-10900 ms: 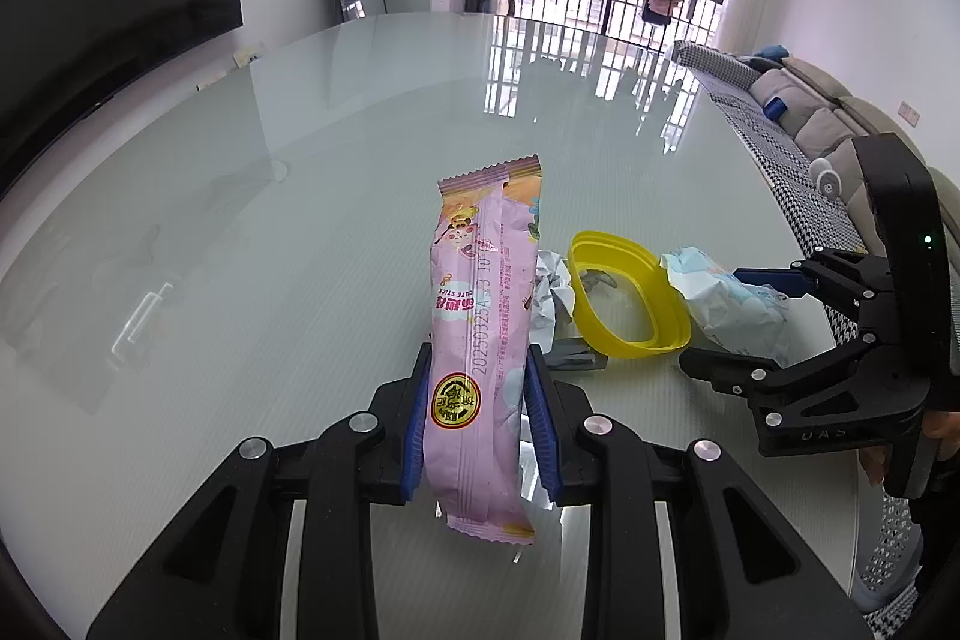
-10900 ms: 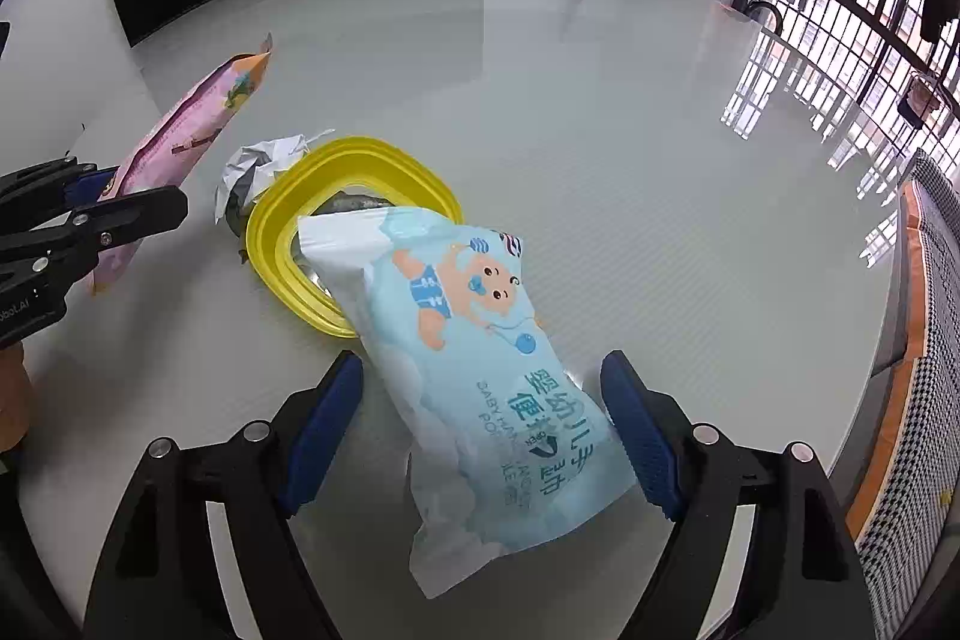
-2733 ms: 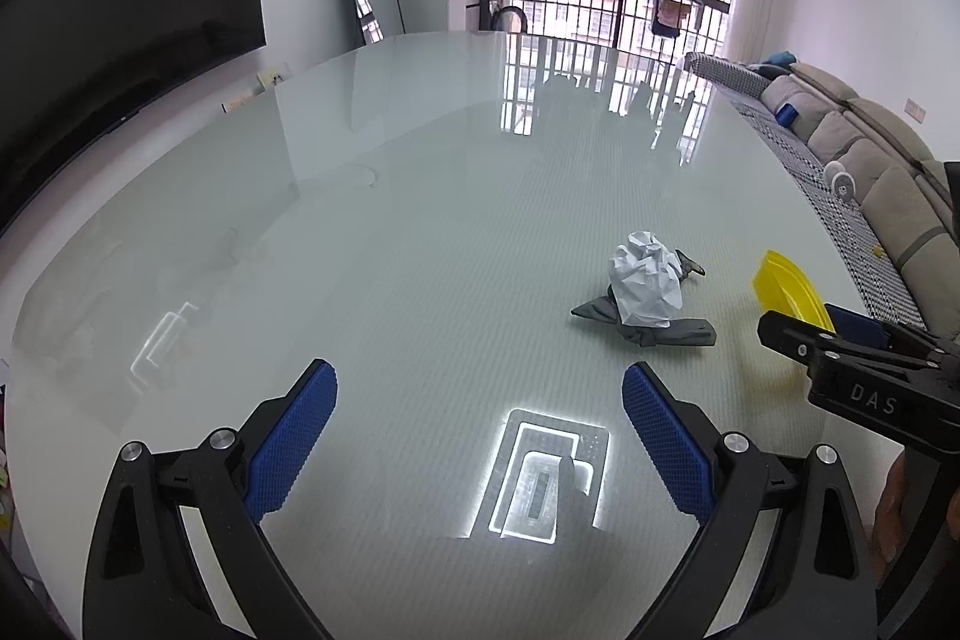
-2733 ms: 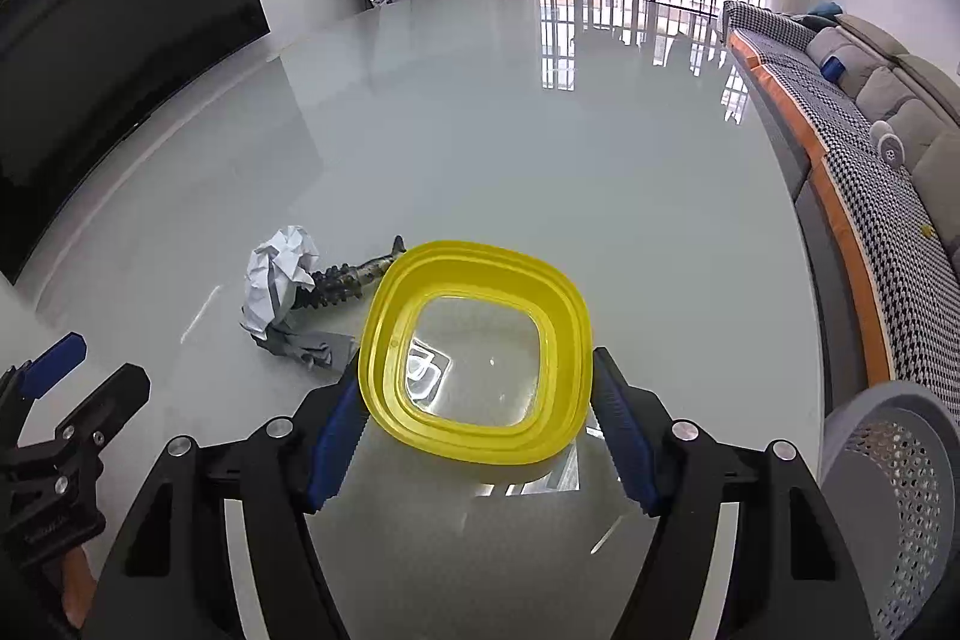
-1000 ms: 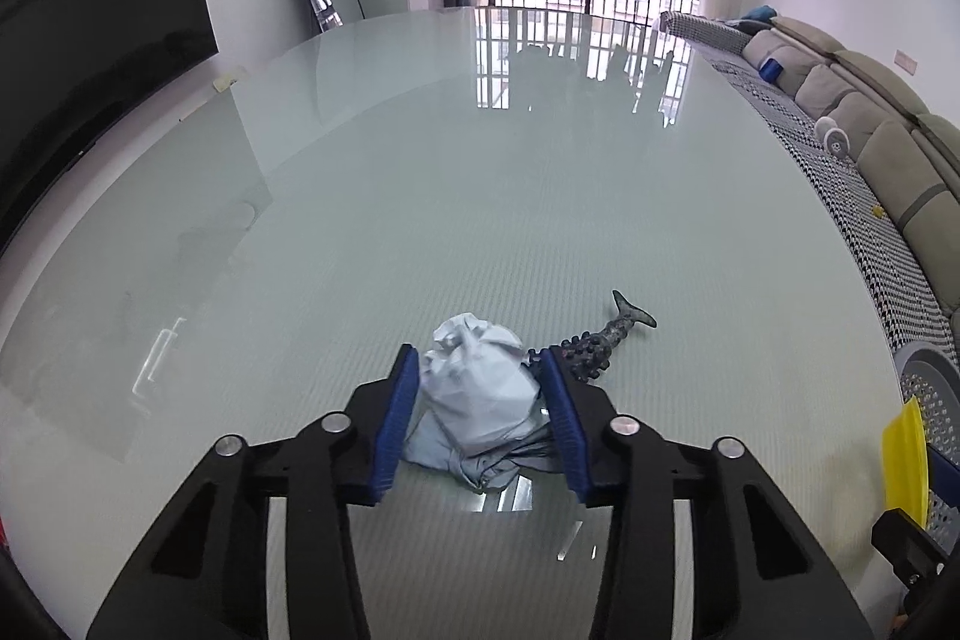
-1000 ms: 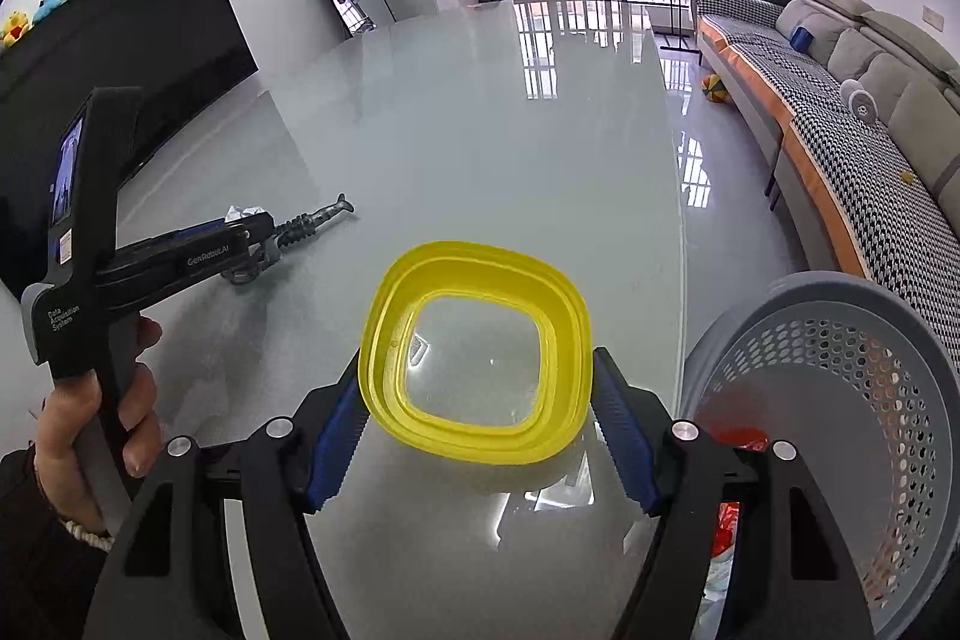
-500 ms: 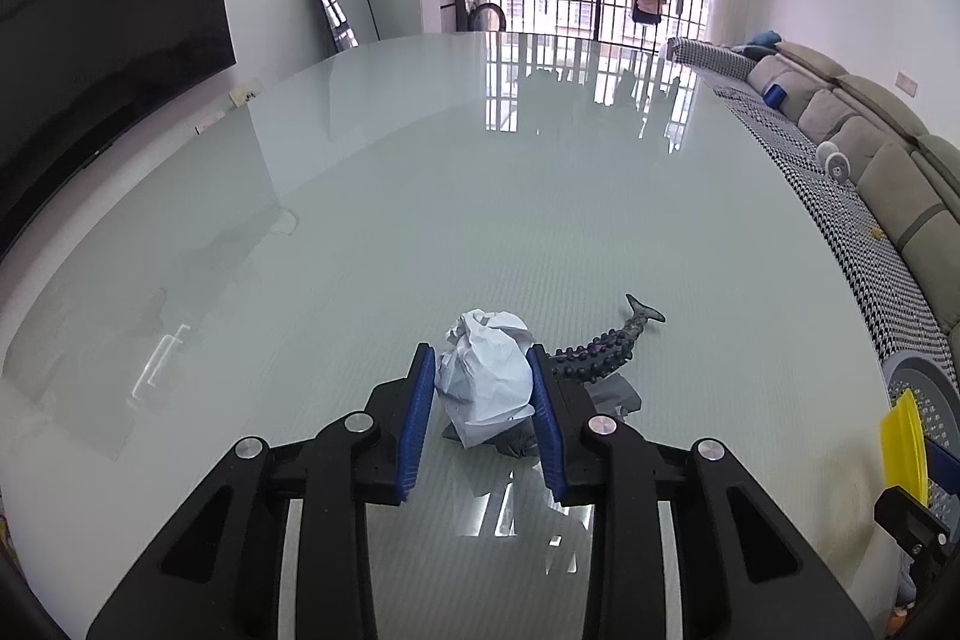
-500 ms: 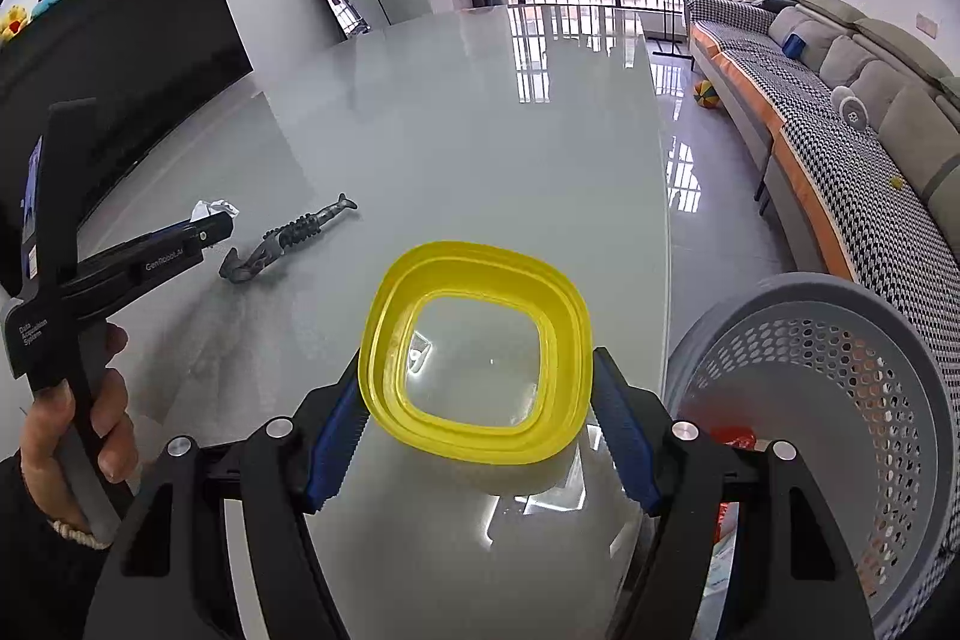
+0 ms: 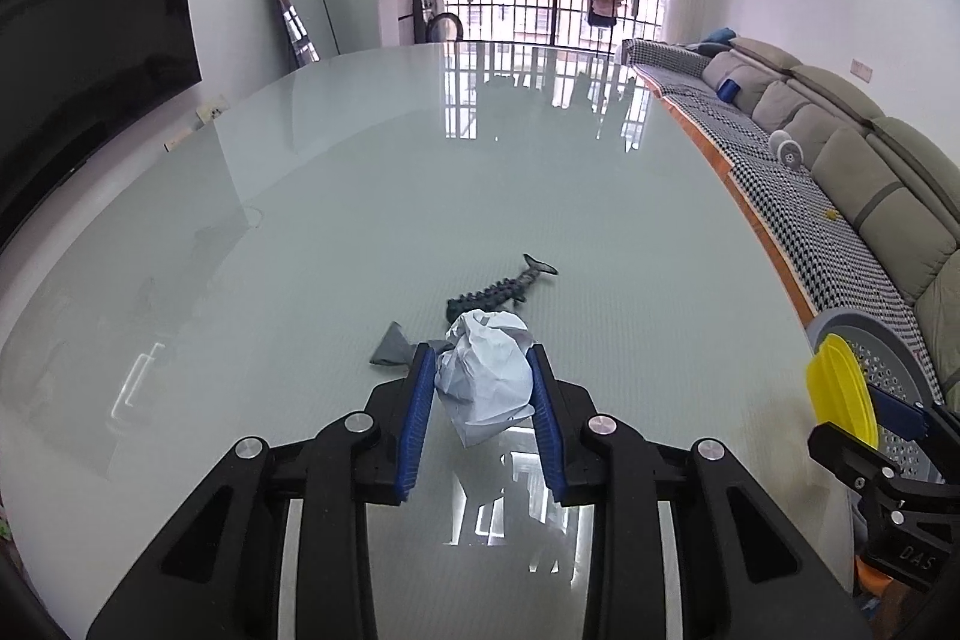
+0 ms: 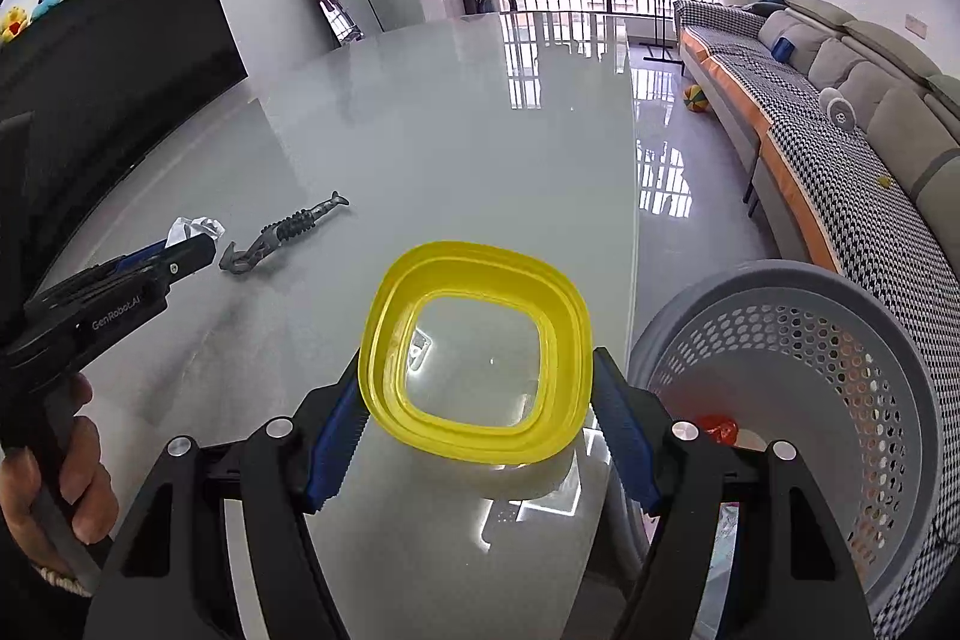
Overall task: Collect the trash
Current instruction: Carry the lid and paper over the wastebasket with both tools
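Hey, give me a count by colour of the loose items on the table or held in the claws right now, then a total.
White: 1, the crumpled white paper ball in the left claw.
Yellow: 1, the square yellow plastic ring in the right claw.
Dark grey: 1, the jointed dark grey plastic fish toy on the glass table.
Total: 3.

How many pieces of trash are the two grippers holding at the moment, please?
2: crumpled paper clamped in the left gripper above the table, and a yellow ring in the right gripper beside the grey basket.

Toy fish on table; basket perhaps beside it.
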Tool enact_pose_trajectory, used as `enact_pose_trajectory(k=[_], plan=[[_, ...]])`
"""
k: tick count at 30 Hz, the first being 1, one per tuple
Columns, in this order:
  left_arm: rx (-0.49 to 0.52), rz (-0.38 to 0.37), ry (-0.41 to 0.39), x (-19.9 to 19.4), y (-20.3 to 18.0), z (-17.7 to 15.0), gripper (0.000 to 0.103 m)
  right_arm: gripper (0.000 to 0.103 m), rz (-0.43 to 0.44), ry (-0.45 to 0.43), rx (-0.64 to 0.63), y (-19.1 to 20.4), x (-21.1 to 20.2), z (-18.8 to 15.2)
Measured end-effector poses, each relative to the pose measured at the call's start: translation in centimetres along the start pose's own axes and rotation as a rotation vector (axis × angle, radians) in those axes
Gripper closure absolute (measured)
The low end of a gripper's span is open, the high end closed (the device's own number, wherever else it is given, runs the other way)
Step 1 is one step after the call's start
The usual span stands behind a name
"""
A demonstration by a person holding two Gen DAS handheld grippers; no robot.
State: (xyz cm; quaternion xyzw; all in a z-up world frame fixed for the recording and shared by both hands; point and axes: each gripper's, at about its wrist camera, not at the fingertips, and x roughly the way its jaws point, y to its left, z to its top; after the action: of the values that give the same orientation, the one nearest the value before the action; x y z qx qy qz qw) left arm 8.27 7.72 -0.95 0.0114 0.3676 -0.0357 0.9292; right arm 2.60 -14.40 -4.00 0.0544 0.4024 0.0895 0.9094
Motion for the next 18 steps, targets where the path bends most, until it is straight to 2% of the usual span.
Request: enact_pose_trajectory(k=[8,18], plan=[[0.051,-0.091,0.006,-1.3,-5.0,-0.8,0.072,0.035,-0.037,-0.012,0.033,-2.9,-1.7,-1.4],[0.185,-0.213,0.025,-1.5,-13.1,-1.1,0.072,0.035,-0.146,-0.041,0.151,-10.8,-5.0,-4.0]])
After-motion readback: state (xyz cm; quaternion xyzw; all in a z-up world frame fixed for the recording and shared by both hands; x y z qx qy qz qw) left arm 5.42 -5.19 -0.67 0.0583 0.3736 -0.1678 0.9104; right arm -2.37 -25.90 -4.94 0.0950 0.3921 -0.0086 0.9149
